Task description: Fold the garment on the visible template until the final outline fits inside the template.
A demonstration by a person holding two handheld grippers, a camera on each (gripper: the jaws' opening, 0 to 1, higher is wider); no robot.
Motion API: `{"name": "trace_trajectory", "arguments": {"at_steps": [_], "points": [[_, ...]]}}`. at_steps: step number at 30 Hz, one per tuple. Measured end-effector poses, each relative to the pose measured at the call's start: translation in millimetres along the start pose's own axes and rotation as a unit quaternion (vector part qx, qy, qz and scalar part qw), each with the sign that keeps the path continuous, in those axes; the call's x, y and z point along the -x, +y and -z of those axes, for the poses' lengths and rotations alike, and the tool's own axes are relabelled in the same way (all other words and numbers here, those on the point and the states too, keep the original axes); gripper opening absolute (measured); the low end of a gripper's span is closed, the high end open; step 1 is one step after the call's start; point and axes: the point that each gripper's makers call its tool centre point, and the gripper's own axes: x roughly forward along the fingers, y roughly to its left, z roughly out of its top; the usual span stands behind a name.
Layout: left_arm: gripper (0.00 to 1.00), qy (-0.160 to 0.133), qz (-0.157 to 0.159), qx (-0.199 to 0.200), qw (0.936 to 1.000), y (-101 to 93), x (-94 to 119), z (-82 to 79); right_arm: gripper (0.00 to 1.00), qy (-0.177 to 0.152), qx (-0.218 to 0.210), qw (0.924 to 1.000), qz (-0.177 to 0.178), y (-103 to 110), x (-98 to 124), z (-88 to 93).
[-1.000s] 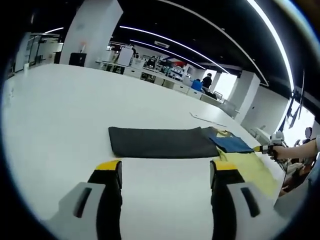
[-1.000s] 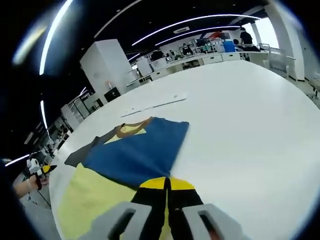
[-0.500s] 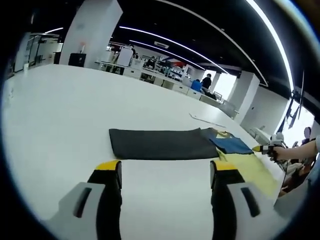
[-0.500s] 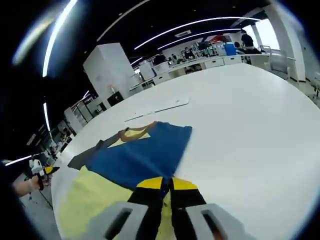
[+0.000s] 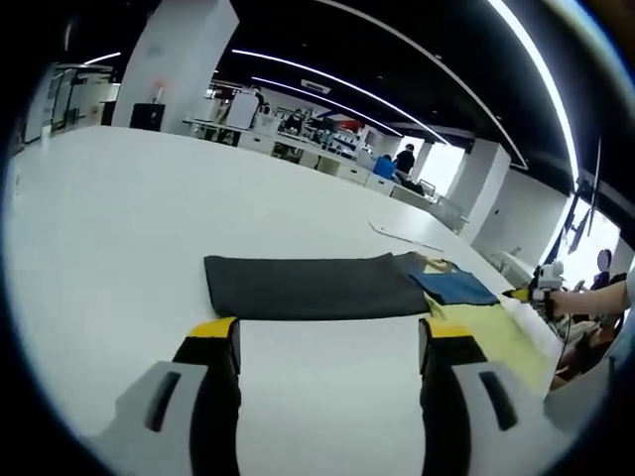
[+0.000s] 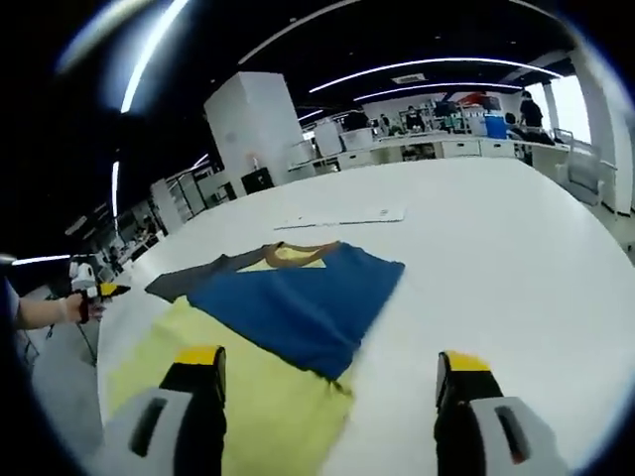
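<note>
The counter [image 5: 119, 218] is a broad white surface, and the garment [image 6: 298, 302] lies spread across it — a yellow body with a blue panel folded over its middle and a dark grey panel [image 5: 313, 286] stretching out to one side. In the right gripper view the blue layer sits over the yellow one, its corner reaching toward the camera, with the brown neckline at the far edge. I cannot make out a template outline in either view, so how well the shape fits is unclear; judging by the long grey strip lying flat, at least one more fold seems left to do.

The left tool [image 5: 327, 342] hovers above bare counter short of the grey panel, jaws spread wide, holding nothing. The right tool [image 6: 327, 372] is likewise wide open — its jaws stand either side of the yellow cloth's near edge, gripping nothing
</note>
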Motion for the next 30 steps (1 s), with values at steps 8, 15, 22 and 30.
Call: {"name": "trace_trajectory", "arguments": {"at_steps": [8,15,22,30], "points": [[0.73,0.006,0.005,-0.012,0.9999,-3.0,-5,-1.7,1.00,0.013,0.023,0.9996,-0.011,3,1,3.7],[0.65,0.033,-0.022,-0.044,0.9982,18.0,-15,8.3,1.00,0.010,0.009,0.9999,-0.003,-4,3,6.2],[0.58,0.033,-0.054,-0.022,0.9977,37.6,-26,6.5,1.00,0.013,0.010,0.9999,-0.004,-1,10,11.2],[0.46,0.028,-0.108,0.024,0.9934,68.1,-33,7.4,1.00,0.020,0.018,0.9996,-0.005,1,17,17.6]]}}
